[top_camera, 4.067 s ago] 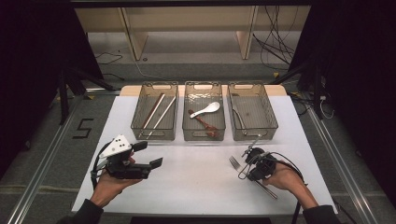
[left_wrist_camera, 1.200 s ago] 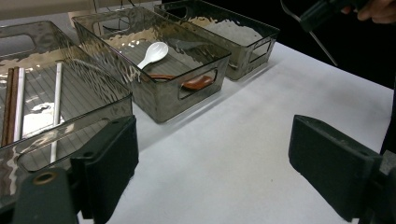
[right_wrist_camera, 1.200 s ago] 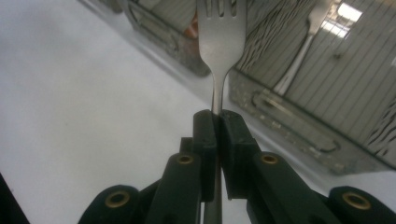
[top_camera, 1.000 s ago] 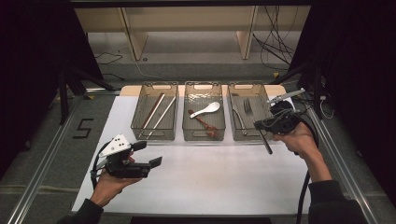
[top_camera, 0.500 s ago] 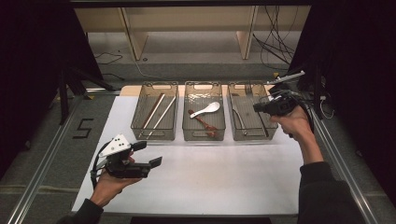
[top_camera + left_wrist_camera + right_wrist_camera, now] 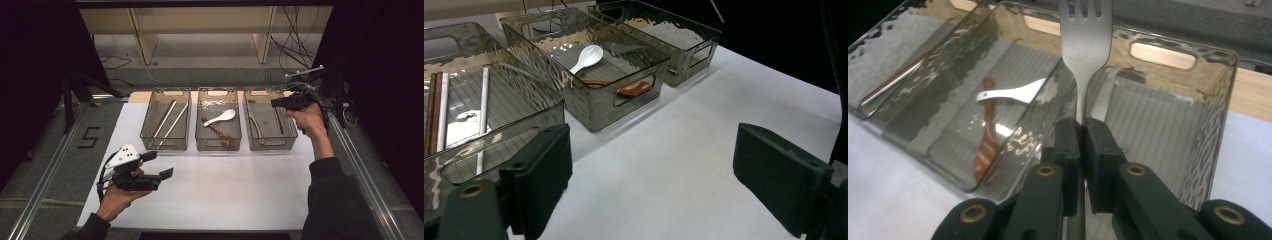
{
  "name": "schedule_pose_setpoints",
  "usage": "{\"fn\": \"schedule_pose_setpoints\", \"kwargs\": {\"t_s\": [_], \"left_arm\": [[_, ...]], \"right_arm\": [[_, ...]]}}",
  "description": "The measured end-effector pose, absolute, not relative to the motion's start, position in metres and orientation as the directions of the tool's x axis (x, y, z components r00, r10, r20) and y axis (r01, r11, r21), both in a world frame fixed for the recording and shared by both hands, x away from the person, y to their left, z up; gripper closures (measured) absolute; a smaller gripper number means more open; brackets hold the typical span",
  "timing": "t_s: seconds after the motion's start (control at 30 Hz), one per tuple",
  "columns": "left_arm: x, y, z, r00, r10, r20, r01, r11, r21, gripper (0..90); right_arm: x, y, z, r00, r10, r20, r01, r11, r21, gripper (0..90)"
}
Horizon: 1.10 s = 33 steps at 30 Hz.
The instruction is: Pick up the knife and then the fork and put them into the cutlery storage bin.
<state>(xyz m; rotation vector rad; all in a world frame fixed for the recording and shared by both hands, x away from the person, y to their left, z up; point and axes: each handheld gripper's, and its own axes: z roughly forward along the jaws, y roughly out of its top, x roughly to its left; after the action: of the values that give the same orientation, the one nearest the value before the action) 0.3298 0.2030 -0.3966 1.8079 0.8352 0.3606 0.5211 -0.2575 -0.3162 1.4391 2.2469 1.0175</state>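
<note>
My right gripper (image 6: 276, 103) hangs over the far end of the right-hand bin (image 6: 289, 142), shut on a metal fork (image 6: 268, 84). In the right gripper view its jaws (image 6: 1080, 131) pinch the fork (image 6: 1085, 45) at the neck, tines pointing away above the wall between two bins. My left gripper (image 6: 161, 165) is held low over the front left of the white table (image 6: 235, 195), open and holding nothing. In the left gripper view its jaws (image 6: 654, 175) stand wide apart above bare tabletop.
Three smoky clear bins stand in a row at the table's far side. The left bin (image 6: 165, 145) holds chopsticks (image 6: 171, 119). The middle bin (image 6: 218, 147) holds a white spoon (image 6: 221, 118) and a brown spoon (image 6: 218, 132). Cutlery (image 6: 254, 122) lies in the right bin.
My right gripper picked the fork up from the front right of the table and carried it away from me, over the right bin. The left gripper has stayed put.
</note>
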Motion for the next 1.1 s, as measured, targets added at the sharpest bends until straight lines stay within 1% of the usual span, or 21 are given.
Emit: {"fn": "schedule_pose_setpoints", "kwargs": {"t_s": [0.1, 0.27, 0.7, 1.1], "left_arm": [[0.330, 0.203, -0.396, 0.711, 0.689, -0.141, 0.368, -0.194, 0.909, 15.5], [0.330, 0.204, -0.396, 0.710, 0.690, -0.141, 0.368, -0.193, 0.910, 15.5], [0.329, 0.203, -0.396, 0.713, 0.687, -0.141, 0.367, -0.193, 0.910, 15.5], [0.329, 0.203, -0.395, 0.713, 0.687, -0.141, 0.364, -0.190, 0.912, 15.6]], "right_arm": [[0.527, -0.257, -0.320, -0.442, 0.885, 0.145, 0.683, 0.228, 0.694, 85.9], [0.534, -0.253, -0.327, -0.430, 0.890, 0.153, 0.692, 0.216, 0.689, 85.9], [0.545, -0.245, -0.341, -0.405, 0.900, 0.163, 0.710, 0.197, 0.676, 85.8], [0.547, -0.245, -0.356, -0.385, 0.909, 0.158, 0.729, 0.195, 0.657, 85.7]]}}
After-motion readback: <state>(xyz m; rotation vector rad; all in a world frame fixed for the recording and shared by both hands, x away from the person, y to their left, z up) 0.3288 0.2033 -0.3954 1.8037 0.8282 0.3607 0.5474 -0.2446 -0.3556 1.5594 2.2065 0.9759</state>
